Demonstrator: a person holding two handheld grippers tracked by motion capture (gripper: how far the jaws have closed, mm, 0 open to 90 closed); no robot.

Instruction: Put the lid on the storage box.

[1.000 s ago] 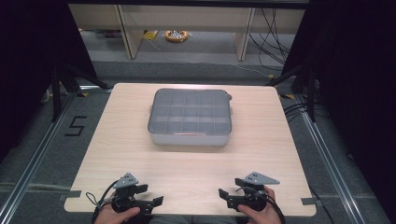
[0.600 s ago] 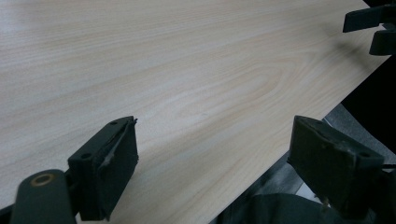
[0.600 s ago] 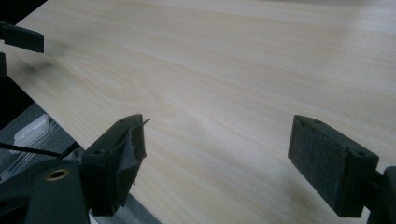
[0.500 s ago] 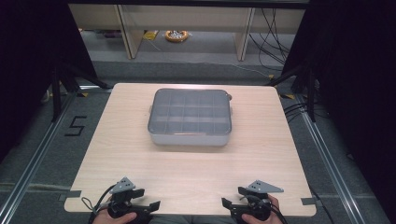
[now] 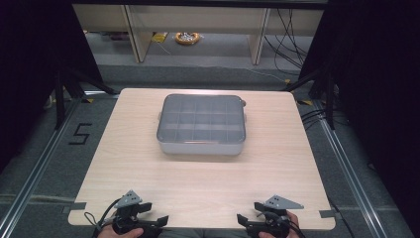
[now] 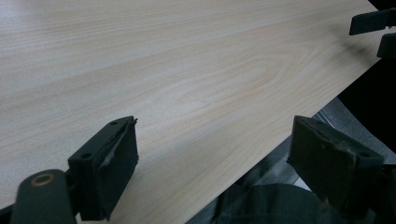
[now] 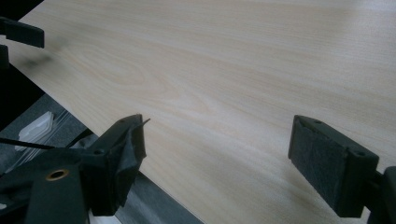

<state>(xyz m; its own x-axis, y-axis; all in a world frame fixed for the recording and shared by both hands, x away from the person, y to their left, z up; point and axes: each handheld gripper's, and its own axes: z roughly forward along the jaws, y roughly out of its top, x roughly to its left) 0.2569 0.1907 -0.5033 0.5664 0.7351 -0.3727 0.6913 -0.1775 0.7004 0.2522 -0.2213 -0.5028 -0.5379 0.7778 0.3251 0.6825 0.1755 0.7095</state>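
A grey compartment box (image 5: 202, 124) with a clear lid sits shut in the middle of the wooden table (image 5: 208, 178). My left gripper (image 5: 152, 213) is held low at the near left edge, far from the box. Its jaws stand wide apart over bare wood and the table edge (image 6: 215, 158), with nothing between them. At the near right edge my right gripper (image 5: 249, 213) is also open and empty (image 7: 224, 154). Each gripper view catches the other gripper's jaw tips, the right gripper (image 6: 373, 28) and the left gripper (image 7: 18, 32), pointing inward across the near edge.
The person's hands (image 5: 292, 220) hold the grippers at the table's front edge. A dark trouser leg (image 6: 261, 200) lies below that edge. Beyond the table are shelf legs (image 5: 133, 34), cables (image 5: 292, 29) and a yellow object (image 5: 187, 37) on the floor.
Both grippers have drawn back toward the person along the near edge. They stay open. The box has not moved.
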